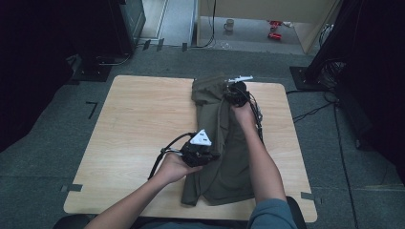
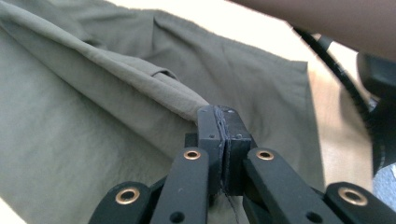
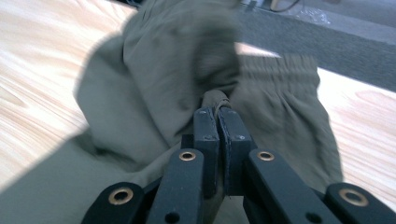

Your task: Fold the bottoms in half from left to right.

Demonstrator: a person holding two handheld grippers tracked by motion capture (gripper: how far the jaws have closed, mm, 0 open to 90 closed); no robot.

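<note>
An olive-green garment (image 1: 224, 157), like shorts with an elastic waistband (image 3: 280, 70), lies lengthwise on the right half of the wooden table (image 1: 138, 124). My left gripper (image 1: 206, 153) sits at the garment's left edge near its middle, shut on a fold of the cloth (image 2: 159, 88). The pinched ridge runs up and left from the left gripper (image 2: 223, 116). At the far end my right gripper (image 1: 235, 90) is shut on a bunch of fabric by the waistband. That bunch pokes out above the right gripper (image 3: 218, 112).
The table's left half is bare wood. Black cables trail from both grippers across the table. Beyond the far edge are grey carpet, dark equipment stands (image 1: 329, 52) and a mug (image 1: 229, 25) on the floor. A forearm (image 2: 327, 18) crosses the top of the left gripper view.
</note>
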